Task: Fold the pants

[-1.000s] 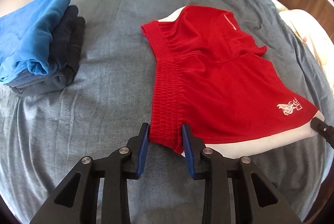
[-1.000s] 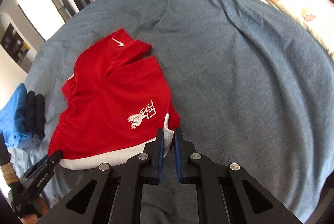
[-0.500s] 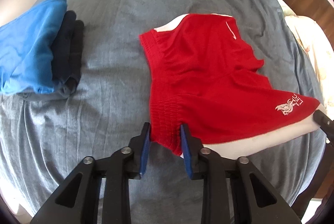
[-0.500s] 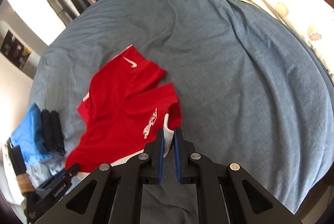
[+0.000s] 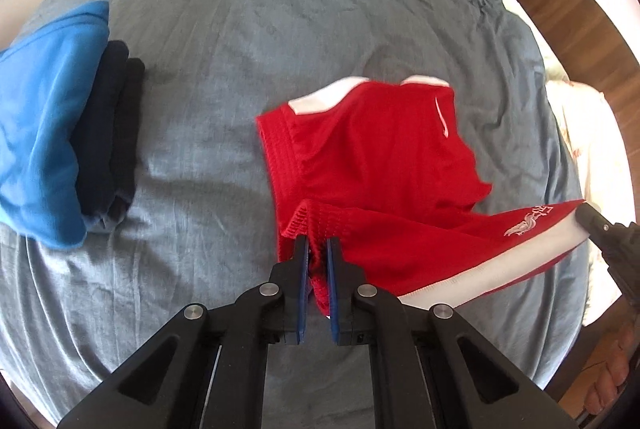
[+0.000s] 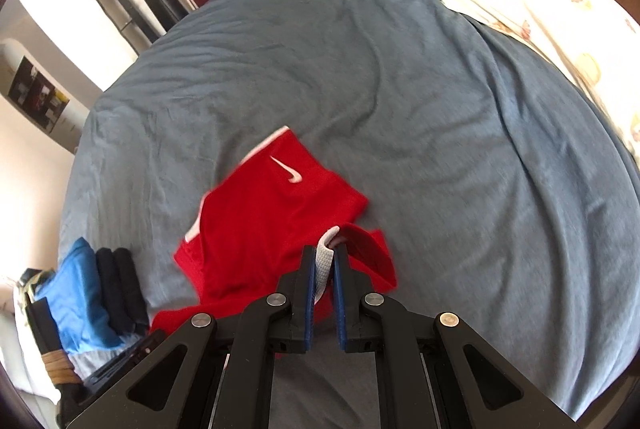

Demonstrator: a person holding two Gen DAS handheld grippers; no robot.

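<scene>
L gripper (image 5: 318, 249) fingers pinched tight on red waistband corner of the red football shorts (image 5: 380, 165); R gripper (image 6: 324, 259) clamped on white hem of one leg. Shorts' near edge lifted off grey duvet (image 5: 240, 29), far part lying mid-bed. Folded blue/navy clothes stack (image 5: 60, 149) far left; pillow (image 6: 560, 17) right.

White swoosh and bird crest on red shorts (image 5: 372, 157); crest letters illegible
</scene>
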